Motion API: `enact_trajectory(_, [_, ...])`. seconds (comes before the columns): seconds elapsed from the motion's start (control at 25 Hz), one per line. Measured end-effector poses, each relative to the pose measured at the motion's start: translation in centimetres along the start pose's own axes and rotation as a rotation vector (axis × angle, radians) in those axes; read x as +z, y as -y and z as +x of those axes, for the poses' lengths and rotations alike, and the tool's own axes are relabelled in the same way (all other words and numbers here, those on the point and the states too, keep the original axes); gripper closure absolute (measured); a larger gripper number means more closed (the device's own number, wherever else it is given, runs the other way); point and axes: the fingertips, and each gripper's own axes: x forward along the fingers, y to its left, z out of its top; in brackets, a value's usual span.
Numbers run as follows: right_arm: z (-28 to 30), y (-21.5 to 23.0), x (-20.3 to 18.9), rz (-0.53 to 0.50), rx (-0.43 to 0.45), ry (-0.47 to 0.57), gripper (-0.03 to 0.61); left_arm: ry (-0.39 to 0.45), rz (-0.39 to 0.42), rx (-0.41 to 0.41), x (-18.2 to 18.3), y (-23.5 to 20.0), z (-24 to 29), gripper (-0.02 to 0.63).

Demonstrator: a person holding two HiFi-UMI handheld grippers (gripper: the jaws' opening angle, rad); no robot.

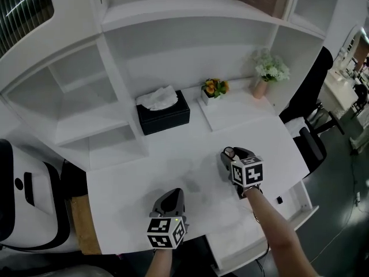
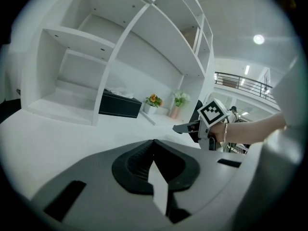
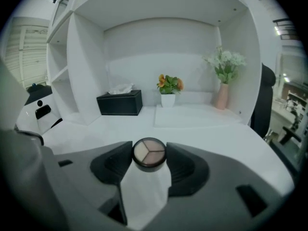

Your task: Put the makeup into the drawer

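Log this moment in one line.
right gripper: shut on compact | left gripper: shut, empty | drawer: open | compact: over desk, not in drawer

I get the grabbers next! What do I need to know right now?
Left gripper: shut, nothing in it, near the front edge of the white desk.
Right gripper: shut on the round makeup compact, which looks lifted off the desk.
Drawer: open, below the desk's front edge on the right, beside the right arm.
Done: compact gripped.
Left: carry it over the drawer, lower it in, open the jaws.
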Motion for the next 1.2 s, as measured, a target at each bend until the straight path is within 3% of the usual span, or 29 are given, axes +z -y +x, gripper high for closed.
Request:
enact_trajectory(0.24, [-5.7, -0.4, -1.6, 0.084, 0.033, 0.049, 0.356, 0.012, 0.025, -0.05, 0.4, 3.5, 0.1, 0.611])
enact_trajectory(0.76, [-17.0, -0.3, -6.6, 0.107, 0.039, 0.124, 0.356, 0.003, 0.089, -0.098, -1.8, 10.7, -2.4, 0.611])
enact_trajectory(1.2, [-22.5, -2.3, -15.4, 0.08, 0.096, 0.051, 0.356, -0.019, 0.109, -0.076, -4.8, 14.3, -4.8, 0.611])
